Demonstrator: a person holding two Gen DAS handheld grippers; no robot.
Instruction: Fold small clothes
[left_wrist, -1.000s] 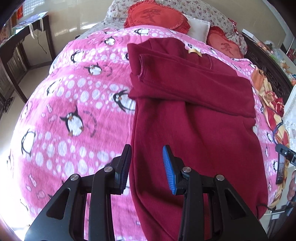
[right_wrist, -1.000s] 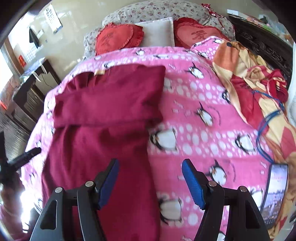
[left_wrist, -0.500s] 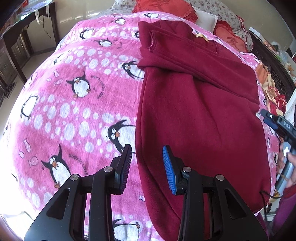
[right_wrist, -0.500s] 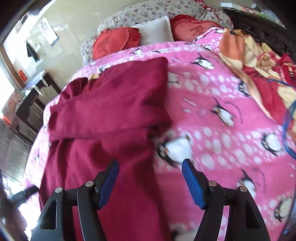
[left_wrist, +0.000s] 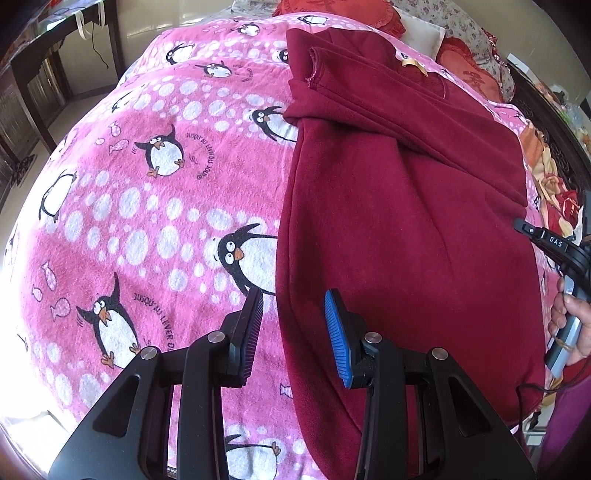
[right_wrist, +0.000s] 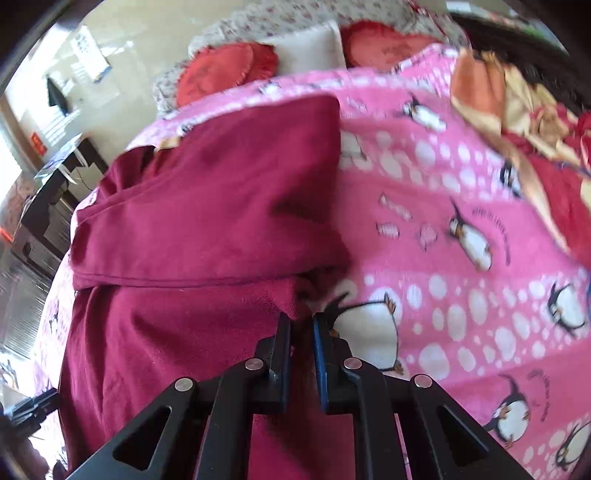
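The dark red fleece garment (left_wrist: 406, 221) lies flat on the pink penguin-print blanket (left_wrist: 147, 184). The right gripper (right_wrist: 301, 325) has its jaws pinched nearly together on the garment's side edge directly ahead; a thin bite could slip. The left gripper (left_wrist: 293, 314) is spread open, straddling the opposite edge, so lifting now would skew the fold.

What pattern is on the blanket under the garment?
Pink blanket with white dots and penguins, clearest in the left wrist view.

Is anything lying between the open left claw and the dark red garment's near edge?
Nothing visible. The left claw straddles the maroon garment's left edge over the penguin blanket, with no object between.
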